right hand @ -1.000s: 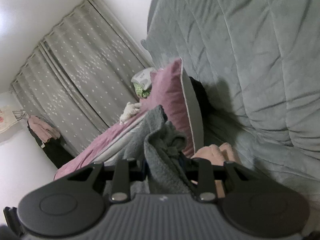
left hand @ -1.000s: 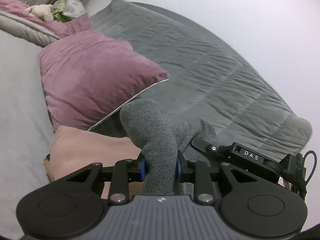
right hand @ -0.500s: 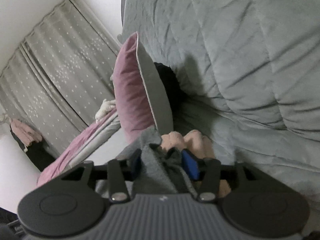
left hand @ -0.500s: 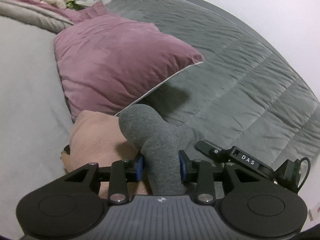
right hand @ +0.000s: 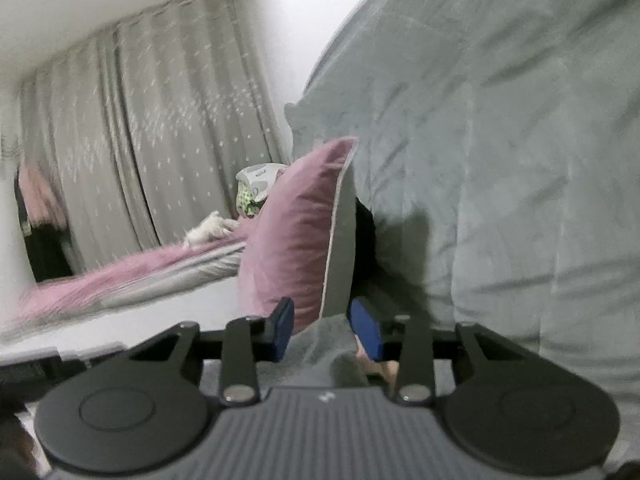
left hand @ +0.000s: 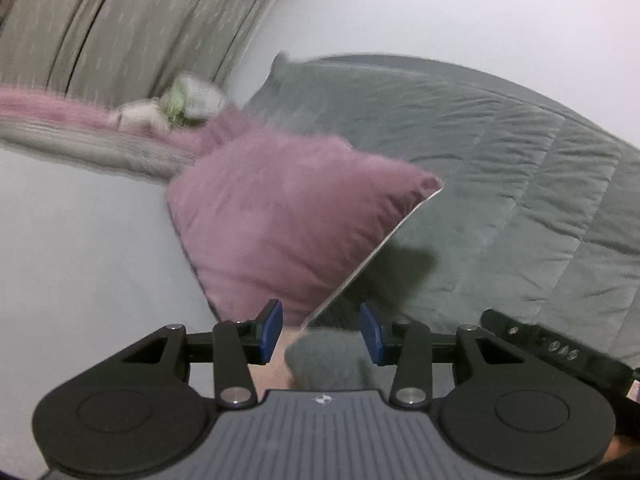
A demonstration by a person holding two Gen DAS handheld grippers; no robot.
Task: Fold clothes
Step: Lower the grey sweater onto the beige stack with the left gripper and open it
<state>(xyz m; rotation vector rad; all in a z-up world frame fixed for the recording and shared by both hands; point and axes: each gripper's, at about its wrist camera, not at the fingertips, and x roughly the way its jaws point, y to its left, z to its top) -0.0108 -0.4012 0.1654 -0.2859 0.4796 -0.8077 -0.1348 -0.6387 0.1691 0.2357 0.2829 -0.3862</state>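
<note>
The grey garment lies low between the blue pads of the left tongs, close to the tool body. These tongs stand wide open; the pads do not touch the cloth. The garment rests partly on a folded pink cloth, of which only a small strip shows just to the left of the garment. In the right wrist view the same grey garment sits between the pads of the right tongs, which are also spread apart. I cannot tell if the right pad touches the fabric. Only a rounded lump of the garment shows, so its long axis cannot be told.

Directly behind the garment stands a mauve pillow with a pale piped edge, tilted on one corner. Behind the garment, to the right of the pillow, a thick grey quilt rises like a backrest. Left of the garment is the pale bed sheet. Far behind it lie a mauve blanket, a white soft toy and dotted grey curtains. Much of this background is blurred.
</note>
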